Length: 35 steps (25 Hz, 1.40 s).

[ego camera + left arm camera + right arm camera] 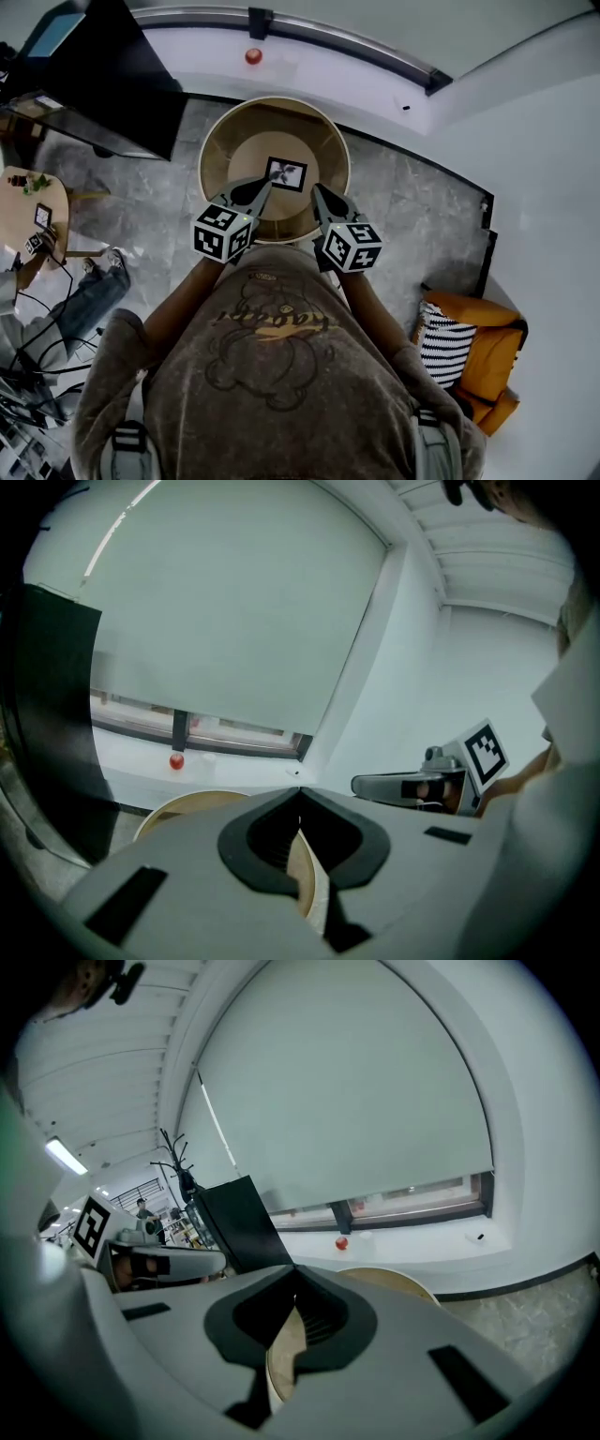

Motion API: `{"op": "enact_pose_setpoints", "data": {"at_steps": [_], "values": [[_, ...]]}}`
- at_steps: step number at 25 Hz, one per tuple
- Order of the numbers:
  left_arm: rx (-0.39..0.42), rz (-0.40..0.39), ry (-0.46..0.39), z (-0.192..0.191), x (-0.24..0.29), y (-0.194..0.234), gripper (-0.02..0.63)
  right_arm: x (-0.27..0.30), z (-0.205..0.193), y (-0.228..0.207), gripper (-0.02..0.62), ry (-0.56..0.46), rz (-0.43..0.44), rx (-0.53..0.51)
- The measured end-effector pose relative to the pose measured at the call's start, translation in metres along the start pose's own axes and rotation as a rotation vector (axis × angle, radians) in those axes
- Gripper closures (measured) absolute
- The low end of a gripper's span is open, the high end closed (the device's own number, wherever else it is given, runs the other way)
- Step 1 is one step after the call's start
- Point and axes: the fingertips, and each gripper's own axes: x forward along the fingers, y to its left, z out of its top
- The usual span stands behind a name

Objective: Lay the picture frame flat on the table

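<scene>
On round table (218, 150), pic frame (286, 174); L claw (266, 186) & R claw (317, 189) both clenched, empty.

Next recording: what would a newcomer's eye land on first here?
The round wooden table at the centre of the head view, with a small black picture frame on it. The left hand-held gripper and right hand-held gripper point toward the frame, jaws shut and empty. A red ball lies on the white ledge beyond.

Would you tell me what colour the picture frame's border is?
Black, with a white margin inside it; the picture frame shows best in the head view.
</scene>
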Motion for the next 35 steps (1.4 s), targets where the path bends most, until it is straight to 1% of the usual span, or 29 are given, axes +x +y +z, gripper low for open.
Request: {"op": "enact_pose_setpoints", "data": {"at_steps": [4, 8, 13, 16, 21, 25, 35], "values": [[0.021, 0.001, -0.048, 0.02, -0.011, -0.003, 0.588, -0.011, 0.024, 0.018, 0.575, -0.044, 0.044, -0.053], [0.043, -0.007, -0.094, 0.039, -0.02, -0.011, 0.588, -0.022, 0.044, 0.034, 0.575, -0.084, 0.069, -0.096], [0.078, -0.003, -0.152, 0.053, -0.032, -0.021, 0.588, -0.036, 0.062, 0.054, 0.575, -0.137, 0.087, -0.171], [0.088, 0.008, -0.176, 0.057, -0.035, -0.025, 0.588, -0.043, 0.069, 0.056, 0.575, -0.171, 0.078, -0.215], [0.102, 0.017, -0.192, 0.059, -0.037, -0.027, 0.588, -0.045, 0.072, 0.053, 0.575, -0.193, 0.057, -0.206], [0.102, 0.022, -0.198, 0.059, -0.041, -0.026, 0.588, -0.047, 0.073, 0.056, 0.577, -0.223, 0.041, -0.223], [0.091, 0.038, -0.202, 0.055, -0.05, -0.026, 0.588, -0.055, 0.066, 0.059, 0.575, -0.217, 0.036, -0.217]]}}
